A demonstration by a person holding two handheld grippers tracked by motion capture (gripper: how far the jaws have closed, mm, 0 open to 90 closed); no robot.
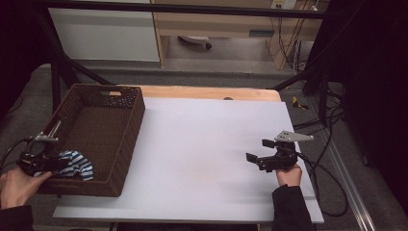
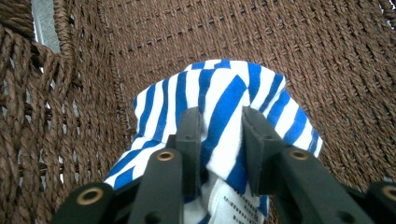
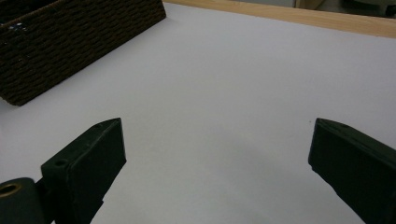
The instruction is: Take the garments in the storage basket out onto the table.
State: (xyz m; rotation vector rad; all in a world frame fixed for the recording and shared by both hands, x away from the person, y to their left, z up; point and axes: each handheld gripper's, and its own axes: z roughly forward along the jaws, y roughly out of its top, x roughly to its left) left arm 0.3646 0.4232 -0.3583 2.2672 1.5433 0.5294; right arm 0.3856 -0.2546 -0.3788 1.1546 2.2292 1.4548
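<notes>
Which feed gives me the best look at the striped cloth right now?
The left gripper view: the blue-and-white striped cloth sits close up, pinched in the left claw, inside the wicker basket. The high view shows it small and dim.

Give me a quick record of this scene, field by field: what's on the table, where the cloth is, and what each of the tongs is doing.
surface: white table top
container: brown woven basket, at the table's left edge
cloth: blue and white striped cloth, inside the basket near its front left corner
left tongs: reaching into the basket, jaws closed on a fold of the striped cloth
right tongs: jaws wide open above bare table at the right, holding nothing
hands: one person's hand on each tool, entering from the bottom of the high view
</notes>
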